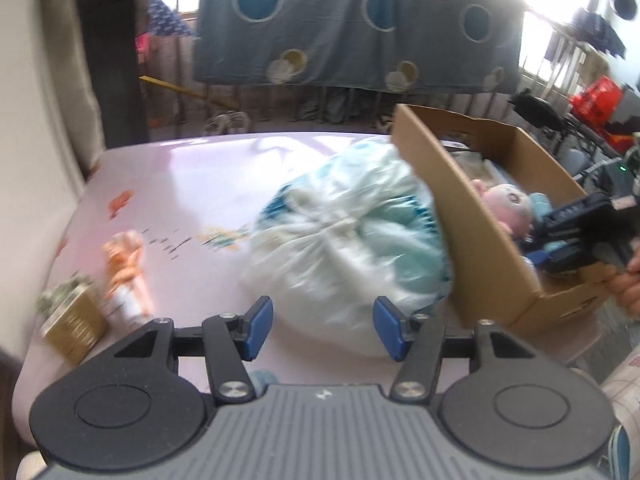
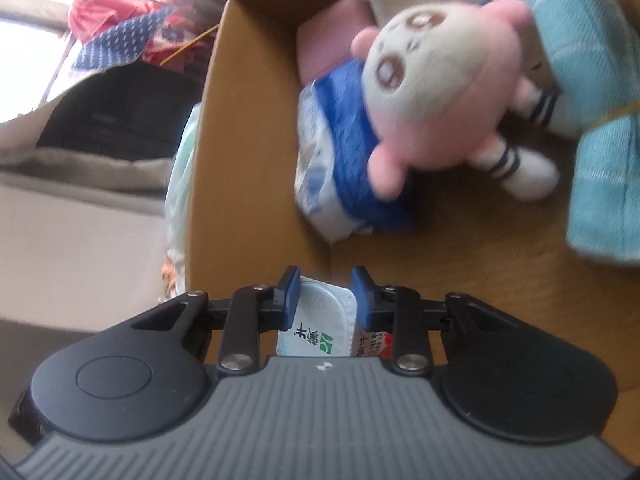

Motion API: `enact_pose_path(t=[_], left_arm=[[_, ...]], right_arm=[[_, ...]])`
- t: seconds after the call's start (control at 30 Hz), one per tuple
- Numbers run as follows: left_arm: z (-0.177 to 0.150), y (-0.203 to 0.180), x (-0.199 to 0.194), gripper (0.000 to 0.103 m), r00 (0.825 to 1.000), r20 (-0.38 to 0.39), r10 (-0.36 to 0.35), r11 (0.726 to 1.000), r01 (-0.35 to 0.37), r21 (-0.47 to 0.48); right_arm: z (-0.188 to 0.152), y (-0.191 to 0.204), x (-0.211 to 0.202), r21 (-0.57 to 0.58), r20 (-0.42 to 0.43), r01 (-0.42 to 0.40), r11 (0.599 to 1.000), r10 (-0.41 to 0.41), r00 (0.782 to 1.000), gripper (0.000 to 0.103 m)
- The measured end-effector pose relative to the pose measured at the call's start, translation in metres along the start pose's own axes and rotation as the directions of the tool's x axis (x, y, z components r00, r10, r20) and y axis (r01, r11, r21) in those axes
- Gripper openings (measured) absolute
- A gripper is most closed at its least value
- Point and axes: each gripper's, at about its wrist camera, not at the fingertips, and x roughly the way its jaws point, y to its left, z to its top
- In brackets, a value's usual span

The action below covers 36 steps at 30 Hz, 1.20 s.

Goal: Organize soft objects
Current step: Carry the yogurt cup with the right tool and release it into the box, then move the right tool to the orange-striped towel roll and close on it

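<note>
Right gripper is clamped on a white tissue pack, low centre, over the cardboard box. Left gripper stands apart, empty. Plastic-wrapped bundle lies directly ahead of it, centre frame, touching the box's outer wall; left is nearer.

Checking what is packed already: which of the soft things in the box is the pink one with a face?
The plush doll, lying between the blue-and-white pack and the teal cloth; only it has pink limbs and a face.
</note>
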Motion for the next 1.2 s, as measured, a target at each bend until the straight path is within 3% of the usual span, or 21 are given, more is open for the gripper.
enact_pose_path(t=[0.2,0.27,0.37,0.5,0.6,0.8,1.0,1.1,1.2], left_arm=[[-0.022,0.028,-0.015,0.059,0.995,0.018,0.095,0.995,-0.095,-0.016],[-0.028,0.038,-0.021,0.061,0.991,0.032,0.132,0.991,-0.131,-0.022],[-0.036,0.050,-0.029,0.061,0.984,0.045,0.172,0.985,-0.171,-0.036],[-0.044,0.062,-0.035,0.061,0.972,0.061,0.225,0.974,-0.223,-0.043],[-0.049,0.067,-0.038,0.061,0.960,0.080,0.269,0.963,-0.266,-0.043],[-0.059,0.075,-0.039,0.062,0.938,0.109,0.329,0.944,-0.326,-0.041],[-0.055,0.087,-0.021,0.062,0.943,0.102,0.316,0.948,-0.313,-0.050],[-0.048,0.097,0.003,0.062,0.946,0.078,0.316,0.948,-0.311,-0.064],[-0.044,0.106,0.033,0.062,0.939,0.048,0.342,0.938,-0.338,-0.078]], right_arm=[[-0.013,0.010,-0.009,-0.017,0.019,0.048,0.999,-0.047,0.999,0.033],[-0.019,0.017,-0.022,-0.051,0.074,0.091,0.995,-0.087,0.993,0.047],[-0.028,0.030,-0.043,-0.093,0.173,0.130,0.987,-0.113,0.978,0.055],[-0.041,0.056,-0.073,-0.148,0.276,0.130,0.980,-0.086,0.957,0.061],[-0.053,0.084,-0.079,-0.219,0.299,0.089,0.972,-0.020,0.954,0.065],[-0.071,0.151,-0.042,-0.342,0.191,-0.057,0.938,0.129,0.973,0.067],[-0.070,0.221,0.028,-0.390,0.008,-0.224,0.893,0.246,0.969,0.067],[-0.068,0.257,0.077,-0.388,-0.091,-0.268,0.882,0.253,0.963,0.067],[-0.060,0.279,0.137,-0.342,-0.185,-0.285,0.895,0.234,0.955,0.067]])
